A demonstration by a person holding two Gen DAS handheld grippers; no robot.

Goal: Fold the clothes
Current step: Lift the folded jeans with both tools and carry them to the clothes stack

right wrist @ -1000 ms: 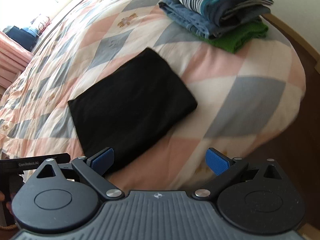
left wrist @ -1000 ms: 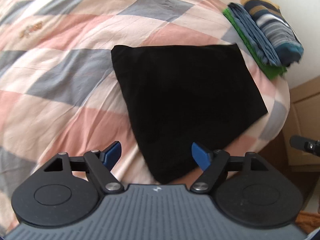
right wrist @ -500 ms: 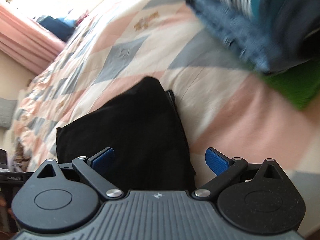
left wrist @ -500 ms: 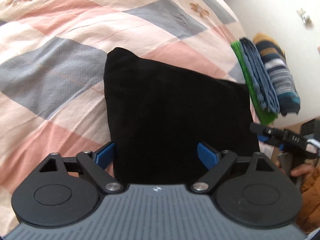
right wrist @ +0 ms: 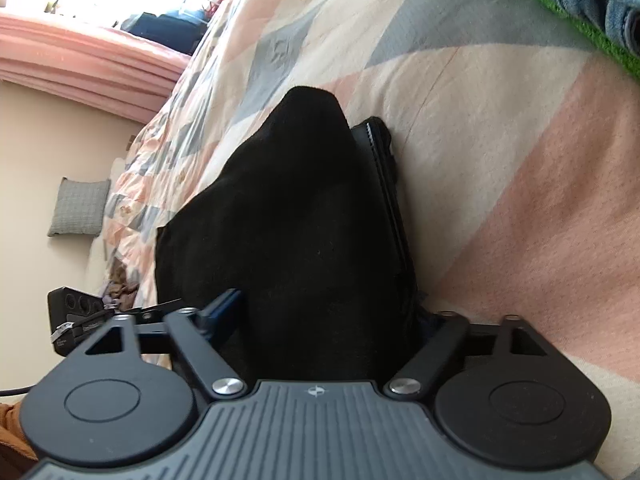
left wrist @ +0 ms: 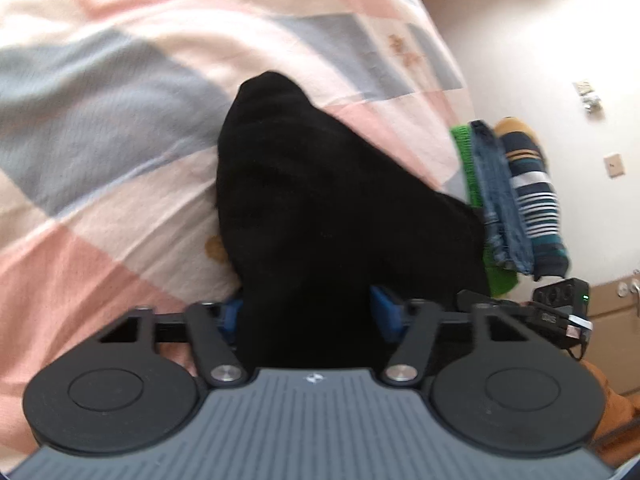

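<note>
Both tongs, left and right, lower than before, now closing round the black garment.

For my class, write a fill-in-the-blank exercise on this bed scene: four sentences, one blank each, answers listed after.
1. The folded garment between the left gripper's closing jaws is ______ in colour.
2. The same garment also lies between the closing jaws of the ______ gripper.
3. The checked quilt under it has pink, cream and ______ patches.
4. In the pile of folded clothes, the bottom item, nearest the quilt, is ______.

Answers: black; right; grey; green
</note>
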